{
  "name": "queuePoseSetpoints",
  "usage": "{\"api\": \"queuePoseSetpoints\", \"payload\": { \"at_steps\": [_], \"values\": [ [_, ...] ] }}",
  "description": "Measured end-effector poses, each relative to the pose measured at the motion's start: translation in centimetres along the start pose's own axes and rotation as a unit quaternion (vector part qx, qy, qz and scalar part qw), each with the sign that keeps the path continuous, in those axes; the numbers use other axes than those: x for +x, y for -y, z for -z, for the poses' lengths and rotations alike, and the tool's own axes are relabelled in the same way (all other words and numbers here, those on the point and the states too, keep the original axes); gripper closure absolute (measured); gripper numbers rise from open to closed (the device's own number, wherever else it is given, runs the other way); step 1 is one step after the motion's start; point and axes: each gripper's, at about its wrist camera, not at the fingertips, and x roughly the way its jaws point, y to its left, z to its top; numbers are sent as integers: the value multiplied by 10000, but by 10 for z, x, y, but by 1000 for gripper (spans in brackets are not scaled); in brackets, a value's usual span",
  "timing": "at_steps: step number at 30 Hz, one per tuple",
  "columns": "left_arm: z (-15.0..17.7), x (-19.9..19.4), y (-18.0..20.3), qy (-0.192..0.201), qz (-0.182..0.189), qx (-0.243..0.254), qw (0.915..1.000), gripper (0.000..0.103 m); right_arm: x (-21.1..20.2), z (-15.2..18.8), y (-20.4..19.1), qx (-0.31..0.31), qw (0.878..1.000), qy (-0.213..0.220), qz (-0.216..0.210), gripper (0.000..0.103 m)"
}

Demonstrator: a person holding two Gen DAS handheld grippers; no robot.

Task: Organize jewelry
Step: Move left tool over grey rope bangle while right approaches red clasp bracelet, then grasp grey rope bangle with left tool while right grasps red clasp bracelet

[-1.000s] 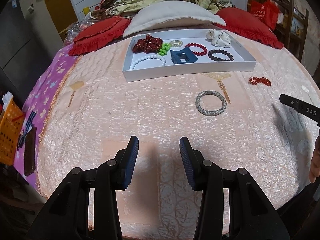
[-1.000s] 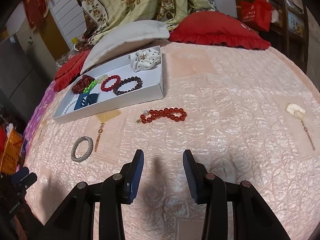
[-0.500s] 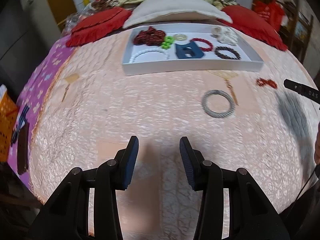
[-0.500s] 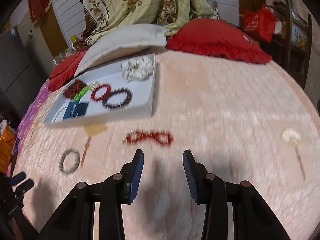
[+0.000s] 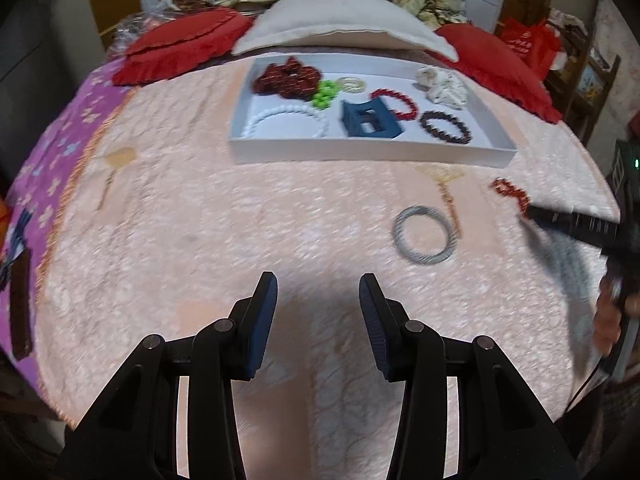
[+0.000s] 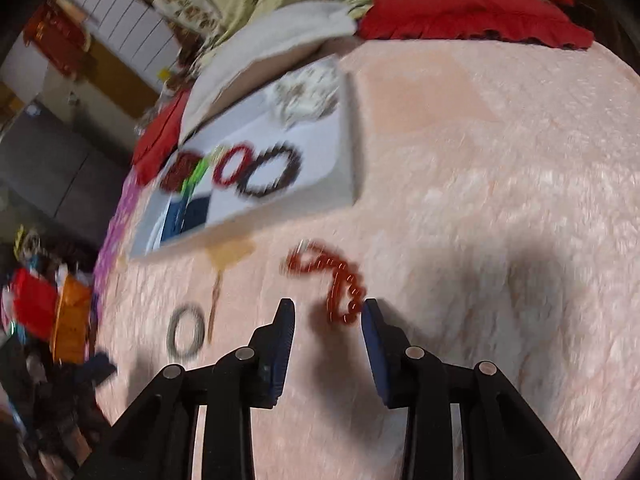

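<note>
Red bead bracelet [image 6: 334, 284] now between wide-open right gripper [image 6: 328, 316] fingertips, left gripper [image 5: 318, 300] open, empty

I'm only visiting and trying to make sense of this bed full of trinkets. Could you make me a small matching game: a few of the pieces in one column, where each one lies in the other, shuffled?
Things:
1. dark brown bead bracelet
2. silver ring bracelet
3. orange-red bead string
4. white bead bracelet

Places:
A. on the bedspread, just ahead of the open right gripper
B. right part of the white tray
C. left part of the tray
D. on the bedspread, in front of the tray

Pairs: 1-B, 2-D, 3-A, 4-C
</note>
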Motion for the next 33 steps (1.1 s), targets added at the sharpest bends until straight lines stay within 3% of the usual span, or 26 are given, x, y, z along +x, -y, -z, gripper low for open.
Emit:
{"api": "queuePoseSetpoints", "payload": {
  "at_steps": [5,13,16,18,19,21,23,33],
  "values": [
    [-20,19,20,14,324,304,9990,61,-8,-1,-20,-579,9946,328,791,69],
    [-37,67,51,-385,578,1095,9916,61,15,-10,-24,-1136,9844,295,1310,69],
    [-38,76,55,-428,637,1180,9900,61,14,-10,-20,-1085,9853,362,1269,69],
    [-39,78,57,-393,597,1212,9900,61,13,-10,-18,-1020,9865,386,1218,80],
    [-41,78,58,-388,587,1213,9901,69,13,-10,-17,-980,9872,378,1197,84],
    [-42,78,61,-389,673,1228,9894,98,13,-12,-18,-861,9891,398,1124,95],
    [-42,76,61,-482,851,1123,9889,98,9,-12,-19,-698,9918,445,973,96],
    [-32,4,48,75,1067,804,9910,98,-37,0,-43,-448,9938,874,522,96]
  ]
}}
